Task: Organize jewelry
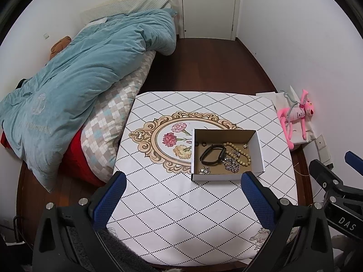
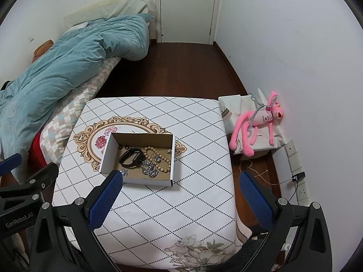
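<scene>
The left gripper (image 1: 183, 182) hangs above the patterned surface (image 1: 181, 204), its blue fingers (image 1: 113, 195) spread wide with nothing between them. Just beyond sits an open cardboard box (image 1: 257, 151) holding a black band (image 1: 213, 157), a bead bracelet (image 1: 240, 155) and a silver chain (image 1: 232, 165). A bed (image 1: 74, 86) lies to the left.

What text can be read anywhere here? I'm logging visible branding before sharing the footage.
"DAS" on the right gripper body, cut off at the frame edge.
"GenRobot.AI" on the left gripper body.
Embroidered emblem and lettering on the blue duvet: too faint to read.
Nothing legible on the cardboard box, the table or the door.
</scene>
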`<state>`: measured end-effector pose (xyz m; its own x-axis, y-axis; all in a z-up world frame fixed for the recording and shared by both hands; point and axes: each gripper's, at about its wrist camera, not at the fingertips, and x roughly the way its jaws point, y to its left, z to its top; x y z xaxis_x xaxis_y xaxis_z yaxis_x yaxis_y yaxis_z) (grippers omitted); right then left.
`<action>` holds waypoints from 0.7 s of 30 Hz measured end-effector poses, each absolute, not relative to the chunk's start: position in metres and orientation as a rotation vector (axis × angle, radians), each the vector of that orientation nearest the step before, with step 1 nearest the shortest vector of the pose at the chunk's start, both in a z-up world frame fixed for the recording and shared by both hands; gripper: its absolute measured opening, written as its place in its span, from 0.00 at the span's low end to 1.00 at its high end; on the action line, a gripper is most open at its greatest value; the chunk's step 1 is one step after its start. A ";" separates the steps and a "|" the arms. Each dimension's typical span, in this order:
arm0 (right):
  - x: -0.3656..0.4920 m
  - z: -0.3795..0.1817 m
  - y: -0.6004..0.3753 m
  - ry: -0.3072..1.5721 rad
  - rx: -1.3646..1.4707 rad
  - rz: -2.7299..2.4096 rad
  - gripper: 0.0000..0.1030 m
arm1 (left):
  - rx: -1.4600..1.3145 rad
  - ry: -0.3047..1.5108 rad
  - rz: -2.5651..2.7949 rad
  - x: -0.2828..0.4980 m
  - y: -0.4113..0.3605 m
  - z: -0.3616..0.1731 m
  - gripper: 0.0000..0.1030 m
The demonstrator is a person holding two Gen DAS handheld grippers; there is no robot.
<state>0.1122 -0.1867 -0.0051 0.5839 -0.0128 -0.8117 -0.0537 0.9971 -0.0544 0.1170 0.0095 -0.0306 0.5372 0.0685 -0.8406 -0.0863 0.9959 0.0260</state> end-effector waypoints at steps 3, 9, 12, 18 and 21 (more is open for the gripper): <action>0.113 -0.003 -0.186 0.944 -0.078 0.024 1.00 | -0.020 0.998 0.094 0.116 0.009 -0.029 1.00; 0.112 -0.002 -0.184 0.940 -0.080 0.023 1.00 | -0.023 0.996 0.092 0.116 0.009 -0.027 1.00; 0.112 -0.001 -0.183 0.942 -0.082 0.023 1.00 | -0.023 0.996 0.092 0.116 0.009 -0.027 1.00; 0.112 0.000 -0.184 0.941 -0.083 0.023 1.00 | -0.022 0.995 0.093 0.116 0.009 -0.027 1.00; 0.112 0.000 -0.184 0.941 -0.083 0.025 1.00 | -0.021 0.994 0.094 0.116 0.009 -0.026 1.00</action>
<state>0.1124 -0.1839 -0.0001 0.5893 -0.0150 -0.8078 -0.0572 0.9965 -0.0603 0.1159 0.0085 -0.0262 0.5419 0.0695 -0.8376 -0.0888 0.9957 0.0251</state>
